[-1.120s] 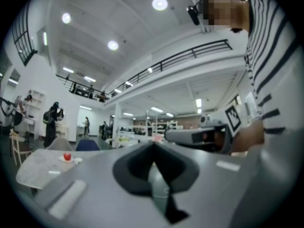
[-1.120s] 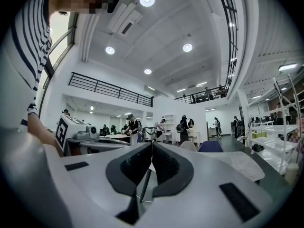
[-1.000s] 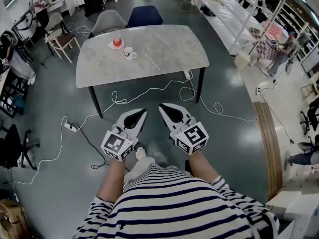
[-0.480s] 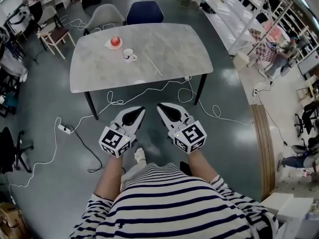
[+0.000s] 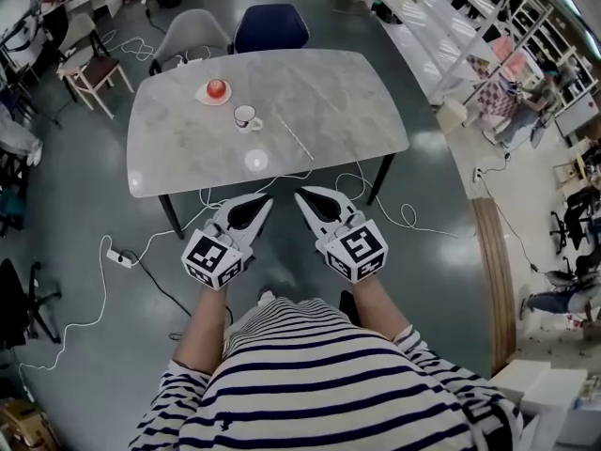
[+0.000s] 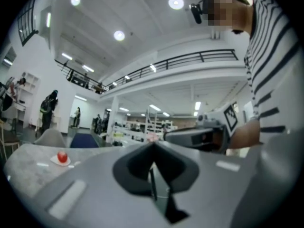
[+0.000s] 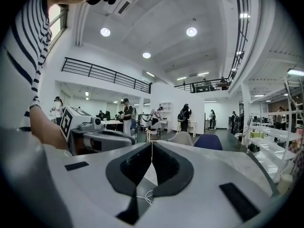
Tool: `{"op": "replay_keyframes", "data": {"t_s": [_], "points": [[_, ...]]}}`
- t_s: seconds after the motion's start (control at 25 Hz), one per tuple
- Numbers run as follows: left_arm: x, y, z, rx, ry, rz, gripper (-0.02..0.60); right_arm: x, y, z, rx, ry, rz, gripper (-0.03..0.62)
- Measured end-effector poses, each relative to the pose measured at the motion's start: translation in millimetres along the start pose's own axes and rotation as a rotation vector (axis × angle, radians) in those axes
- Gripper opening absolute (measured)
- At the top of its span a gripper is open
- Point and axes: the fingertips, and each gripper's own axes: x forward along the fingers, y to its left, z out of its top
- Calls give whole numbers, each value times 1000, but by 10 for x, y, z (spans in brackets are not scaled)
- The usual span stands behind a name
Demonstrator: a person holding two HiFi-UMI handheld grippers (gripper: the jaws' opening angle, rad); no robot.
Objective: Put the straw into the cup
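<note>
A white cup (image 5: 246,116) stands on the grey marble table (image 5: 338,92), with a thin white straw (image 5: 294,136) lying flat just to its right. A red round object on a small plate (image 5: 216,91) (image 6: 61,157) sits behind the cup. Both grippers hang over the floor in front of the table's near edge, far from the cup and straw. My left gripper (image 5: 265,202) (image 6: 153,145) is shut with nothing between its tips. My right gripper (image 5: 302,195) (image 7: 152,144) is also shut and holds nothing.
A grey chair (image 5: 192,32) and a blue chair (image 5: 270,24) stand behind the table. White cables (image 5: 376,191) and a power strip (image 5: 114,256) lie on the floor under and in front of it. Shelving (image 5: 441,26) runs along the right; people work in the background.
The table has come closer to me and both grippers have risen slightly toward its near edge. Both stay shut; cup and straw have not moved.
</note>
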Motion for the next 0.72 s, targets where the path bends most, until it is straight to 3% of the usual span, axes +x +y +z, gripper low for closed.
{"op": "replay_keyframes", "data": {"t_s": [0.4, 0.72], "points": [[272, 419, -128, -11, 31, 5, 6, 470, -393, -115, -41, 94, 22, 6], [688, 1209, -206, -16, 59, 68, 8, 1199, -874, -132, -39, 120, 120, 6]]}}
